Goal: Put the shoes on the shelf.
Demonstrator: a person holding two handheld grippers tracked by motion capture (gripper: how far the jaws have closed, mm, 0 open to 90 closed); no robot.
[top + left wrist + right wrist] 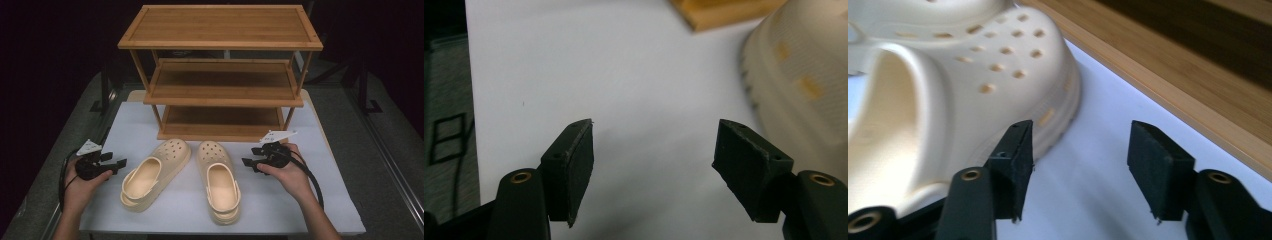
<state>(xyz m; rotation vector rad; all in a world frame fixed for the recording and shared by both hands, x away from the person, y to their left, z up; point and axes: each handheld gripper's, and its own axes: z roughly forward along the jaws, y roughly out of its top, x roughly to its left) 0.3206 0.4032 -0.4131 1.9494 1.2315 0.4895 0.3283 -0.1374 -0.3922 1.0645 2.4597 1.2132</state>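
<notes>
Two cream clogs lie side by side on the white desk [300,210], just in front of the wooden shoe rack [220,75]. From the high view I see the left clog [155,172] angled, its toe pointing up and to the right toward the rack's bottom shelf, while the right clog [218,179] lies nearly straight, toe toward the rack. The toes sit close together and the heels spread apart.

My left gripper [116,164] hovers just beside the left clog's outer flank, not touching it. Through the left gripper view its jaws stand wide with only bare desk between them; the clog [804,85] curves past the right edge, and a corner of the rack [724,12] shows at the top.

My right gripper [250,157] sits just beside the right clog's toe end, on the side away from the other shoe. In the right gripper view its jaws are also wide and hold nothing; the perforated toe [958,85] lies just behind the left jaw, and the rack's bottom board [1178,75] runs diagonally behind the right one.
</notes>
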